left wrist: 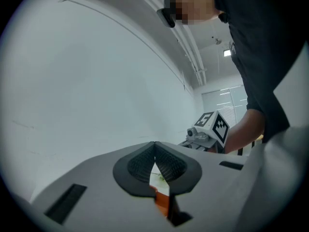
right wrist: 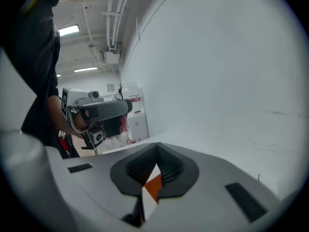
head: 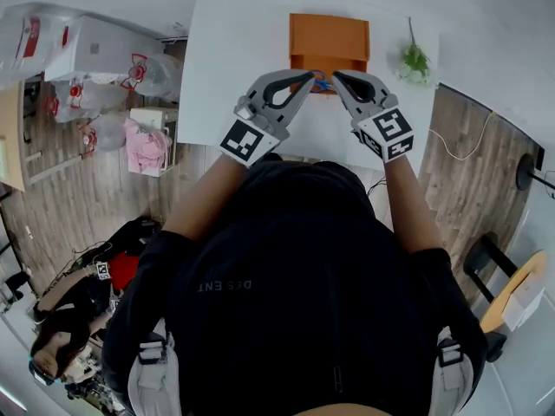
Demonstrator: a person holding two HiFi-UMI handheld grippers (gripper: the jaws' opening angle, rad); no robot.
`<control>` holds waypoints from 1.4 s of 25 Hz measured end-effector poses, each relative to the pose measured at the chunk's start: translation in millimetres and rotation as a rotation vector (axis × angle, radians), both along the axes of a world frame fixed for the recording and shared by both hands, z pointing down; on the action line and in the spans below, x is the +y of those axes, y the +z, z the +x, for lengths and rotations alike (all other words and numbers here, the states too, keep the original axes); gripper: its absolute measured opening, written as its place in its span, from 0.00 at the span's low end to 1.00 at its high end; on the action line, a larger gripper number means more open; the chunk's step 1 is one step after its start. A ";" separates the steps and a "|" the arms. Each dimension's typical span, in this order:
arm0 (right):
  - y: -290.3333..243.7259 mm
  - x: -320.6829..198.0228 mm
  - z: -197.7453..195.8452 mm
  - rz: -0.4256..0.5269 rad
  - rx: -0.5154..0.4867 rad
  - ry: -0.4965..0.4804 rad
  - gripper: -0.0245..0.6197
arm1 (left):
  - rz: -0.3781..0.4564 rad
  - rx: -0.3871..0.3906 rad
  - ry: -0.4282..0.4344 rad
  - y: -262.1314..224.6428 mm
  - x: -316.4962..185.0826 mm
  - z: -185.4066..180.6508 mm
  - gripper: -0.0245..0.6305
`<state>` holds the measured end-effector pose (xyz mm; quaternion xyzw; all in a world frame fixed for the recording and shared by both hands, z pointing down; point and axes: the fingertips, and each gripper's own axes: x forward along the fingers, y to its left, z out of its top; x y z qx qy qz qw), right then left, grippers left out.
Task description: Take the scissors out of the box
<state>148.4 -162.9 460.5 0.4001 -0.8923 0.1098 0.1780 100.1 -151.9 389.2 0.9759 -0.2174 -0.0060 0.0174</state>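
Note:
An orange box [head: 329,40] stands at the far middle of the white table [head: 234,42]. At its near edge a small blue and red piece [head: 321,82] shows, probably the scissors; the rest is hidden. My left gripper [head: 308,79] and right gripper [head: 338,77] meet tip to tip just above that spot. In the left gripper view the left gripper [left wrist: 154,148] is shut with nothing held, and a sliver of orange box [left wrist: 162,203] shows below the pads. The right gripper [right wrist: 157,150] is also shut and holds nothing, with orange [right wrist: 153,190] behind its jaws.
A green plant sprig [head: 414,60] lies on the table right of the box. Bags and boxes [head: 104,85] crowd the floor on the left. A chair [head: 512,293] and a cable [head: 460,150] are on the right. A white wall [left wrist: 72,81] rises behind the table.

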 end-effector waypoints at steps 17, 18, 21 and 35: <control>178.1 -19.1 1.5 -0.267 0.440 -0.328 0.08 | -0.021 0.004 -0.220 24.8 -17.8 -8.6 0.07; 185.3 -19.1 1.9 -0.281 0.455 -0.336 0.09 | -0.017 0.001 -0.225 26.4 -18.7 -7.8 0.07; 207.3 -16.4 2.6 -0.333 0.500 -0.378 0.12 | -0.021 0.000 -0.255 32.3 -19.9 -7.9 0.07; 266.9 -30.5 -1.6 -0.507 0.610 -0.435 0.21 | -0.043 0.000 -0.293 49.7 -27.5 -16.1 0.07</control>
